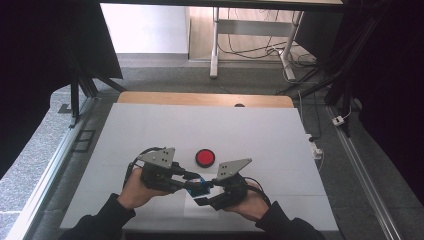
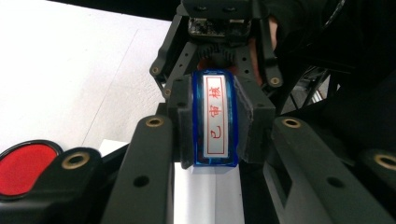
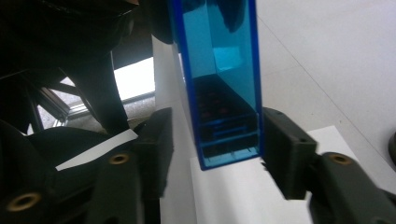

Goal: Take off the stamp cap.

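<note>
Both fingers (image 2: 184,126) around blue stamp (image 2: 215,119)

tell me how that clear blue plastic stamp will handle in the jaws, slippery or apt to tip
The clear blue plastic stamp looks rigid and probably light: a hollow shell. Its glossy flat sides may slip a little. Tall and narrow, it would likely tip if stood on the white paper sheet.

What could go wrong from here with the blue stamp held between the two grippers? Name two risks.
1. The right gripper straddles the blue stamp unevenly: one of its fingers is almost on the casing, while the other stands off. Closing could push the stamp askew in the left gripper, which clamps it.
2. The right fingers sit near the end of the smooth casing, so a grip there may slip.
</note>
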A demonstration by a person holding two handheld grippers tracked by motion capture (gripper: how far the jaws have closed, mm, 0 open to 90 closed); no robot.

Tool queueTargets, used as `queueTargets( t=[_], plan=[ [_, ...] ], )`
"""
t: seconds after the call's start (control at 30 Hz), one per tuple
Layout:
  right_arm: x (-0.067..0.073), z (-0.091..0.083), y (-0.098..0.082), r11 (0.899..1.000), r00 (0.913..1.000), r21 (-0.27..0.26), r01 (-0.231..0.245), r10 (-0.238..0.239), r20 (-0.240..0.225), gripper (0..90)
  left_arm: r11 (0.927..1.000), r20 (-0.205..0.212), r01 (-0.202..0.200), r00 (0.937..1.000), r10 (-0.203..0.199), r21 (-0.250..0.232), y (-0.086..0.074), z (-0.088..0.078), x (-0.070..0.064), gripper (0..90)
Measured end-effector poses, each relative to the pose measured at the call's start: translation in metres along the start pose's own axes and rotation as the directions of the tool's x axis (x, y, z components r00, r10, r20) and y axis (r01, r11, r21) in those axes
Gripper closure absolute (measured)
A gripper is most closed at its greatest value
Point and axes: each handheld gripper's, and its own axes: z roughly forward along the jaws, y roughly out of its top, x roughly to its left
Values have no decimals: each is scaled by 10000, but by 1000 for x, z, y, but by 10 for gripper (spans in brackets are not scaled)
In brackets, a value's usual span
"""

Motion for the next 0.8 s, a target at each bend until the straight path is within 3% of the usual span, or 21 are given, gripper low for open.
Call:
queueTargets(
  t=[0.27,0.6,0.8],
  plan=[
    [1,-1,0,9997,9993,-194,175,-181,-317,635,9999,137,-81,9999,81,-60,0,-1,0,707],
    [0,-3,1,9991,9974,-392,136,-163,-705,677,9993,435,-184,9989,198,-312,-1,-2,1,707],
    [-3,-4,1,9982,9927,-442,-393,340,-1159,689,9989,421,-170,9989,189,-447,-1,-4,0,709]
  ],
)
